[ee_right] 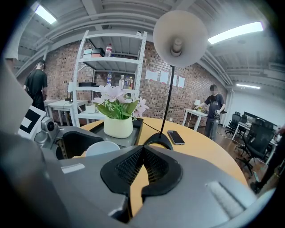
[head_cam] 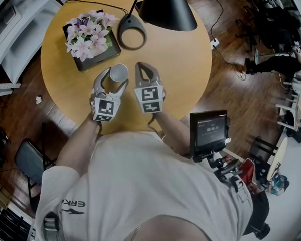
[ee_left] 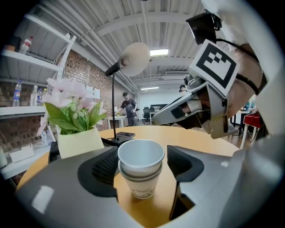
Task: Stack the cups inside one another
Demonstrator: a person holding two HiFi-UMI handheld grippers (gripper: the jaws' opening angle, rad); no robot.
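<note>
Nested white paper cups [ee_left: 140, 156] stand untouched between spread jaws of left gripper [ee_left: 142, 165]; right gripper [ee_right: 141, 168] alongside, pressed together, empty. Stacking looks done.

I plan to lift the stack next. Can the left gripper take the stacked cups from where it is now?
Probably yes. The stacked cups stand upright between the open jaws of the left gripper, nothing else in the gap; the shut right gripper is off to the side.

You have white cups [ee_left: 140, 167], an ochre table [head_cam: 183, 65], pink flowers [head_cam: 88, 30], a black lamp [head_cam: 167, 11] and black-and-white square-patterned marker cubes [head_cam: 103, 109].
</note>
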